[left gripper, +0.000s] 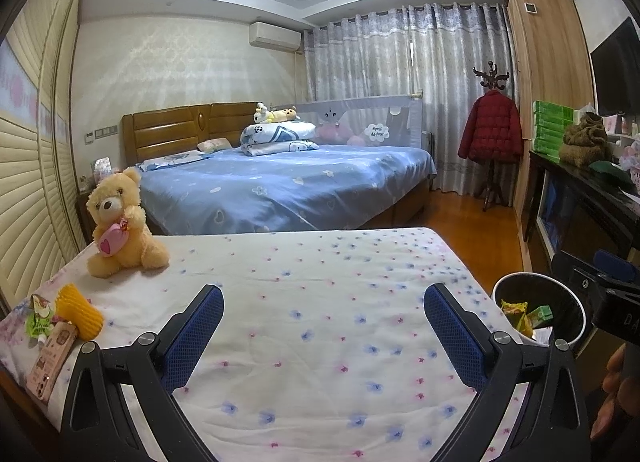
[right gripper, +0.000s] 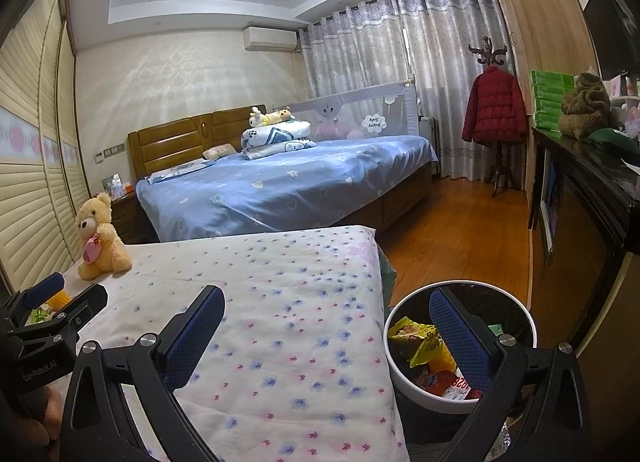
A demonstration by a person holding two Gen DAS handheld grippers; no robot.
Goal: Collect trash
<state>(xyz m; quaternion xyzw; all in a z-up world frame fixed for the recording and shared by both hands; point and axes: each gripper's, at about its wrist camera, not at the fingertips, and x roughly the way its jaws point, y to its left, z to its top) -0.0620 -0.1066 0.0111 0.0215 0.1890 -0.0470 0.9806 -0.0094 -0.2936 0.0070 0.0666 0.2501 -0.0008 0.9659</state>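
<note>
Trash remains on the near left edge of a flower-print bed (left gripper: pixel 320 302): a yellow foam fruit sleeve (left gripper: pixel 78 316), a green wrapper (left gripper: pixel 38 320) touching it, and a pink carton (left gripper: pixel 50 358) just nearer. Off the bed's right side, on the wooden floor (right gripper: pixel 460 246), a white bin (right gripper: pixel 400 374) lined in black already holds a yellow snack packet (right gripper: pixel 416 340) and red wrappers (right gripper: pixel 438 380). The left hand-held gripper (left gripper: pixel 324 326) hovers over the bedspread with both blue-padded fingers spread wide and nothing between them. The right hand-held gripper (right gripper: pixel 328 330) is likewise spread and empty, its right finger above the bin, its left above the bed. A tan teddy bear (left gripper: pixel 120 225) sits upright at the far left corner. Beyond, a blue-covered bed (left gripper: pixel 280 185) and a red jacket (left gripper: pixel 492 129) on a coat stand.
</note>
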